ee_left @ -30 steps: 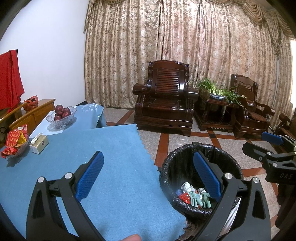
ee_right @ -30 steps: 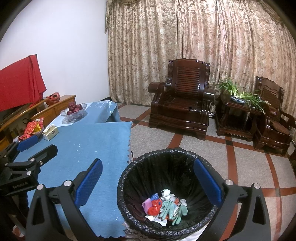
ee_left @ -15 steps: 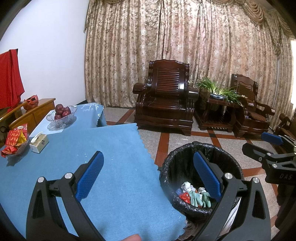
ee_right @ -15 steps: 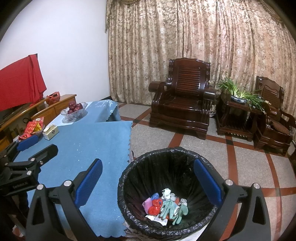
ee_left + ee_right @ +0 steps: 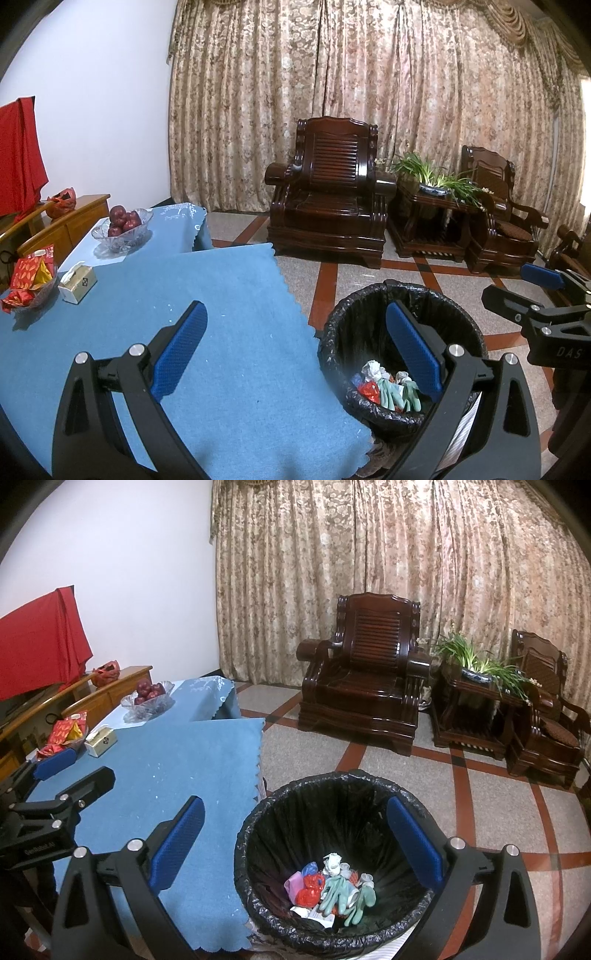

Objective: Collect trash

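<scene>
Blue-clothed tabletop (image 5: pixel 229 295) just beside the black-lined trash bin (image 5: pixel 295 812); crumpled trash (image 5: pixel 328 882) lies in the bin's bottom. Left hand-held gripper (image 5: pixel 295 347) over the tabletop edge beside the bin, right hand-held gripper (image 5: pixel 295 834) above the bin, both spread wide, empty.

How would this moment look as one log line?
left gripper: open, empty | right gripper: open, empty | trash: in bin | tablecloth: no visible trash
</scene>
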A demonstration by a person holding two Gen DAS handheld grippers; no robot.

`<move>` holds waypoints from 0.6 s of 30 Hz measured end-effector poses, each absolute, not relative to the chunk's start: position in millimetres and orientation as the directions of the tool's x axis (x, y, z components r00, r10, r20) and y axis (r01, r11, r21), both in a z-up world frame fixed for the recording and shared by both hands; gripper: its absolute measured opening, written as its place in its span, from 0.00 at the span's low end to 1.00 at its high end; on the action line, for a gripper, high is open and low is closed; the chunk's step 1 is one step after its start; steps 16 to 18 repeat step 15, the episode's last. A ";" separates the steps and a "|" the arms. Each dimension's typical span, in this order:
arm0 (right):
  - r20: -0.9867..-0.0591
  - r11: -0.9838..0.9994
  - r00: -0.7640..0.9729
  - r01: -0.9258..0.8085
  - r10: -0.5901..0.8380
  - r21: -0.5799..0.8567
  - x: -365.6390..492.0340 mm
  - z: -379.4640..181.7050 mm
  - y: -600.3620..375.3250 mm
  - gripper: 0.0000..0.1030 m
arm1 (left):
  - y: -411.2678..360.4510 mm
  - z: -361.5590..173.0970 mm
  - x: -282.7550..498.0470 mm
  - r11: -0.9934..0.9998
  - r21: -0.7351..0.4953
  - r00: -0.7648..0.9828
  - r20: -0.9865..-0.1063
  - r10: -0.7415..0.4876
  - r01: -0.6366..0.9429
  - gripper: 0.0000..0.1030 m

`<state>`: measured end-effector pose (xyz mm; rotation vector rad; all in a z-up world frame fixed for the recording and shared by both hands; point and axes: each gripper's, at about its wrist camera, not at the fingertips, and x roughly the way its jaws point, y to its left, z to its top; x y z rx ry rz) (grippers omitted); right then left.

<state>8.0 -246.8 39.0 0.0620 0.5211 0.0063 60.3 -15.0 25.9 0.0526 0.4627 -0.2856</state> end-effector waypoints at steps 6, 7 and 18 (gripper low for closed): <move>-0.498 0.998 0.867 0.011 0.021 0.062 8.2 39.4 -246.5 0.94 | -14.4 26.4 60.6 0.959 -0.015 0.854 -0.450 -0.261 0.285 0.92; -0.498 0.998 0.867 0.011 0.022 0.062 7.4 37.5 -246.1 0.94 | -13.5 25.6 60.7 0.958 -0.014 0.854 -0.450 -0.261 0.285 0.92; -0.501 0.998 0.865 0.009 0.024 0.062 6.9 34.4 -244.4 0.94 | -10.0 24.1 58.9 0.959 -0.016 0.852 -0.456 -0.259 0.283 0.92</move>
